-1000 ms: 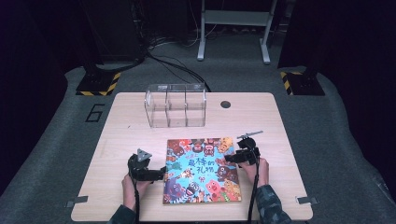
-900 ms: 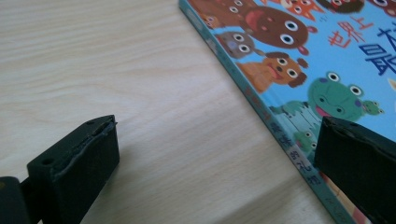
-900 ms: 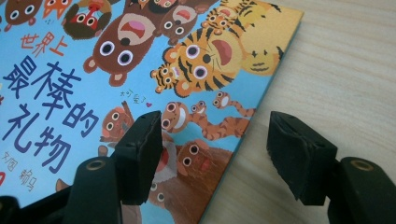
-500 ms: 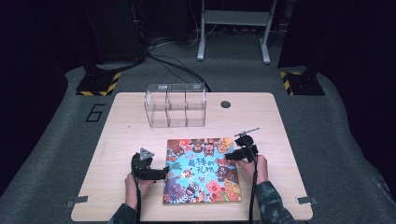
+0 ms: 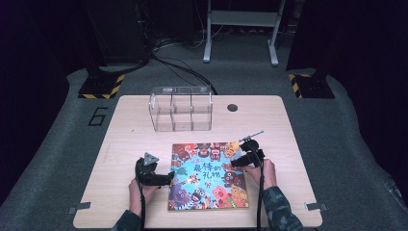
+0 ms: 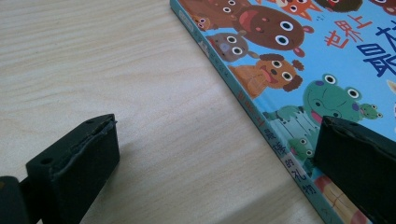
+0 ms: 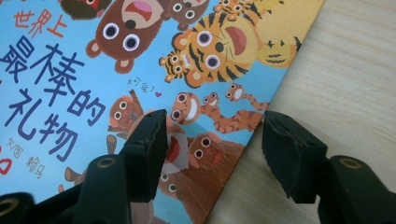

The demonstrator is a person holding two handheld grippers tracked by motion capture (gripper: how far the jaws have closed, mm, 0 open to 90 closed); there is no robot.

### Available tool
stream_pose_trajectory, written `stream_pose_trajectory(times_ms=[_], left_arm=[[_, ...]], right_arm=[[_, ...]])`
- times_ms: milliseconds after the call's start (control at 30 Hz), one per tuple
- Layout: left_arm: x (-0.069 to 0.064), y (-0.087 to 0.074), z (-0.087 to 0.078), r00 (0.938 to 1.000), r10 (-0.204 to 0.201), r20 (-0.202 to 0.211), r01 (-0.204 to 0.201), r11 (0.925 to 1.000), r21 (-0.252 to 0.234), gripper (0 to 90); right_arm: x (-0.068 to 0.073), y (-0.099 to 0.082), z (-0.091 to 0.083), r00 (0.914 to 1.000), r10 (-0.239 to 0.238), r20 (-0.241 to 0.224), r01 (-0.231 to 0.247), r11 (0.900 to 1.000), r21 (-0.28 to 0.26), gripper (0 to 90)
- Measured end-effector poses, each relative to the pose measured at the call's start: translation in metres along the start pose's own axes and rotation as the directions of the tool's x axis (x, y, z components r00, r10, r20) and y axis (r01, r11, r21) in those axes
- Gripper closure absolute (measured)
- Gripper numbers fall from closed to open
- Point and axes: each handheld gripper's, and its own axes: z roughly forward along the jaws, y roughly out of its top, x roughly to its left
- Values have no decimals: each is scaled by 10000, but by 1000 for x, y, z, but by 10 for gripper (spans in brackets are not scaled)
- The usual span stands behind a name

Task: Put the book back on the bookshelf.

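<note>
Little has shifted since the earlier frames: both hands hold their places at the book's (image 5: 208,175) sides, and only the right gripper's (image 5: 237,163) jaws have worked, closing and then just opening a bit again. Closed and cover up, the book lies flat on the near half of the table (image 5: 130,130), crowded with cartoon animals on blue. The right gripper sits at the book's right edge near the upper corner; in the right gripper view (image 7: 212,140) its jaws stand partly apart astride that edge, one over the cover, the other over bare wood, neither pad pressing on the book. The left gripper (image 5: 168,177) rests at the book's left edge, by the spine; in the left gripper view (image 6: 215,154) its jaws gape wide, one above the wood, the other over the cover, the spine between them and ungripped. A hand (image 5: 139,190) backs each tool, sleeves entering from the near edge. Toward the far side of the table stands a clear box (image 5: 181,109) with compartments, well apart from the book. Beyond the table, cables (image 5: 178,67) trail across the grey floor.
</note>
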Motion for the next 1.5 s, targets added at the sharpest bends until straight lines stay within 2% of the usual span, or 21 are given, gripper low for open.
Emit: stream_pose_trajectory(times_ms=[100,200,267,433,500,600,700,733,1033,1167,1200,1233,1400,1433,1500], left_arm=[[0,0,-1,10000,-20,18,20,10000,46,0],[0,-1,-3,10000,-78,-6,78,9997,-219,1],[2,-2,-4,9997,-250,-28,249,9991,-342,2],[9,-3,-5,9997,-229,26,229,9997,-83,7],[9,-3,-5,9994,-333,-63,332,9993,-149,8],[8,-3,-5,9999,-106,-133,107,9999,11,8],[8,-3,-5,9998,-113,-158,113,9999,7,6],[8,-3,-4,9998,-120,-178,120,9999,-4,6],[8,-3,-4,9998,-91,-158,92,10000,6,7],[8,-3,-4,9995,42,-326,-40,10000,57,12],[7,-2,-4,9991,208,-363,-199,9995,244,12],[6,-2,-3,9983,301,-501,-292,9994,191,10],[5,-2,-3,9978,296,-596,-283,9993,233,8],[6,-2,-3,9979,319,-566,-299,9989,359,6],[5,-2,-2,9974,255,-680,-243,9995,190,5]], right_arm=[[-6,-3,-2,9988,404,-272,-409,9990,-190,502],[-9,-3,-3,9989,284,-374,-288,9995,-98,515],[-7,-3,-2,9987,444,-267,-448,9989,-137,516],[-7,-3,-2,9988,407,-274,-412,9990,-165,516],[-7,-3,-2,9988,407,-273,-412,9990,-172,516],[-7,-4,-3,9988,405,-282,-410,9990,-173,518],[-7,-5,-3,9983,510,-291,-516,9984,-226,526],[-9,-5,-3,9987,393,-315,-402,9988,-288,530],[-9,-5,-4,9973,591,-439,-599,9981,-167,544],[-10,-5,-3,9979,529,-369,-538,9983,-218,548],[-9,-5,-4,9971,606,-453,-613,9980,-152,548],[-10,-5,-4,9976,532,-444,-541,9984,-186,549],[-10,-6,-4,9974,567,-437,-578,9980,-243,552],[-11,-6,-4,9964,688,-502,-702,9971,-283,558],[-12,-6,-4,9966,639,-523,-655,9974,-290,561]])
